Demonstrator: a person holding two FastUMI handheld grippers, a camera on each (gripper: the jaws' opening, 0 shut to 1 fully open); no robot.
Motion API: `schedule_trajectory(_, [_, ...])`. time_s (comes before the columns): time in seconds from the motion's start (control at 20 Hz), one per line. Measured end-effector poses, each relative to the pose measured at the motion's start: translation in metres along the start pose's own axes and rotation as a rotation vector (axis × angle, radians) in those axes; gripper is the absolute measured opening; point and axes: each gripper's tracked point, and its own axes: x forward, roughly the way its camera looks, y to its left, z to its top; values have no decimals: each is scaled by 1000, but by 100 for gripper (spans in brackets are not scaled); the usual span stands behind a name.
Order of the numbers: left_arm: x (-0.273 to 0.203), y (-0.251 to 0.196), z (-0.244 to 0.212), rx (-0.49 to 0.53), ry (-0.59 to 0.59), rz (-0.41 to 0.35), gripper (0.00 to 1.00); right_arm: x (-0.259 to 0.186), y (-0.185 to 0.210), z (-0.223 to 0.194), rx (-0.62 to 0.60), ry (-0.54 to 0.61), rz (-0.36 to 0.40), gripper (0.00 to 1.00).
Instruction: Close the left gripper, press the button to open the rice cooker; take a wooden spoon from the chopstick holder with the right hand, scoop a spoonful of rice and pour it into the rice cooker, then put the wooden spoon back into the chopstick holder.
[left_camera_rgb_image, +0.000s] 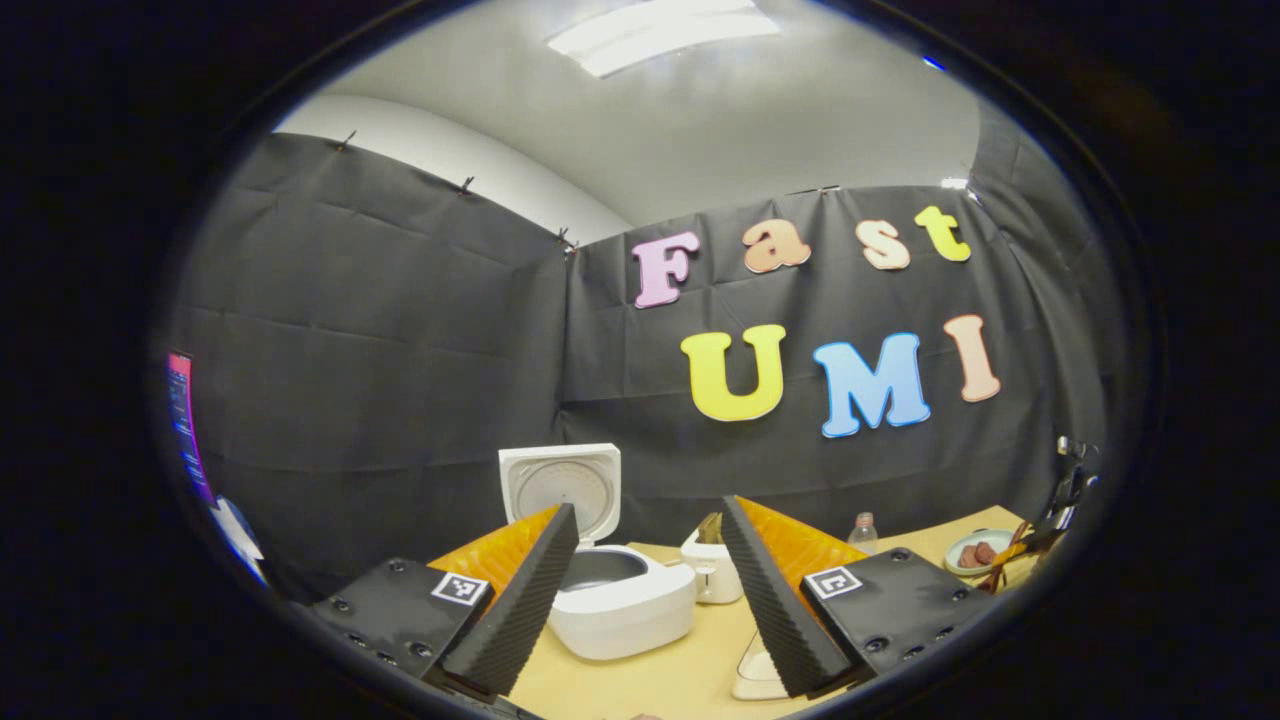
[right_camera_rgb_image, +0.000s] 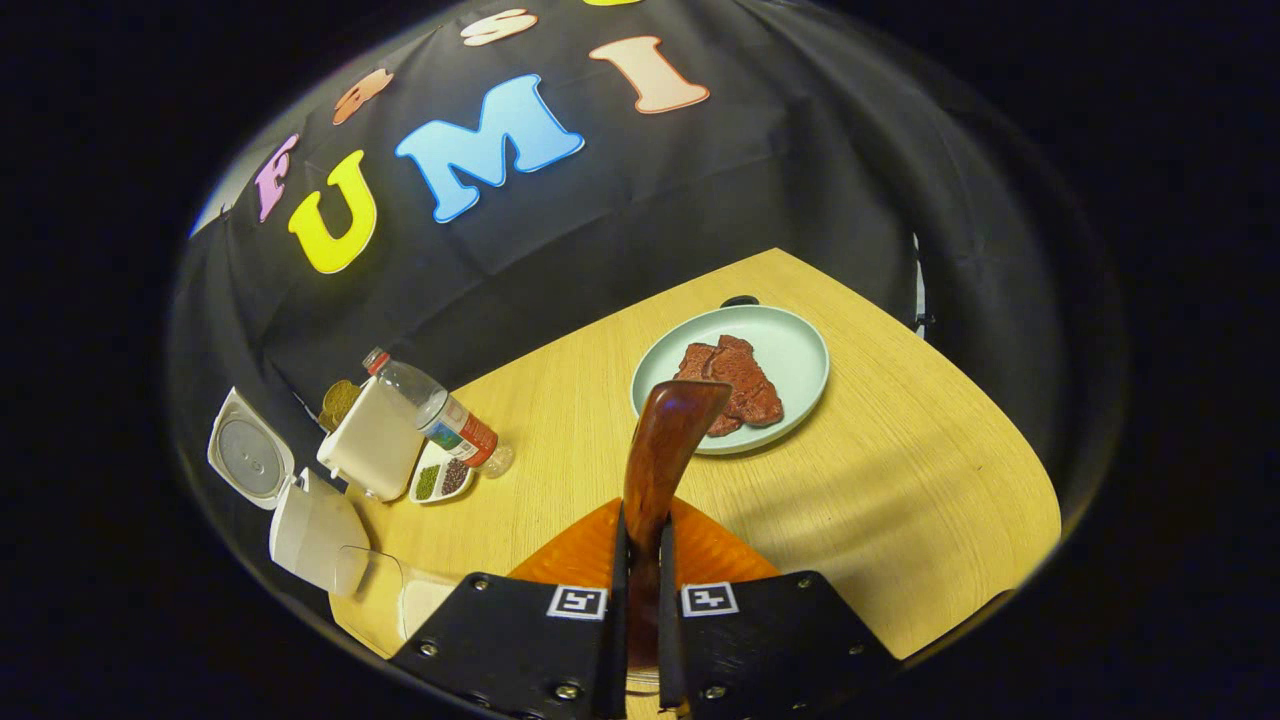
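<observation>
The white rice cooker stands on the table with its lid swung up. It appears again at the left of the right gripper view. My left gripper hovers in front of it, open, its fingers wide apart and holding nothing. The white chopstick holder sits just right of the cooker. My right gripper is shut on a brown wooden spoon. The spoon's broad end points forward over the table, toward the plate. I cannot tell whether rice lies in it.
A pale green plate with red meat sits on the far right of the wooden table. A plastic bottle and a small dish of beans sit by the holder. A clear container stands near the front edge.
</observation>
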Motion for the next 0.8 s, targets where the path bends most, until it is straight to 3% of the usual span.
schedule_trajectory(0.1, [-1,3,3,13,-8,2,95,-3,9,5,-33,-31,21,8])
schedule_trajectory(0.15, [1,3,3,14,-15,-1,100,-13,12,7,-59,-48,19,8])
schedule_trajectory(0.5, [25,13,-8,-48,-15,-53,100,-61,35,35,-118,-151,-16,8])
schedule_trajectory(0.8, [55,37,-13,-100,-3,-103,99,-105,81,58,-112,-260,-26,8])
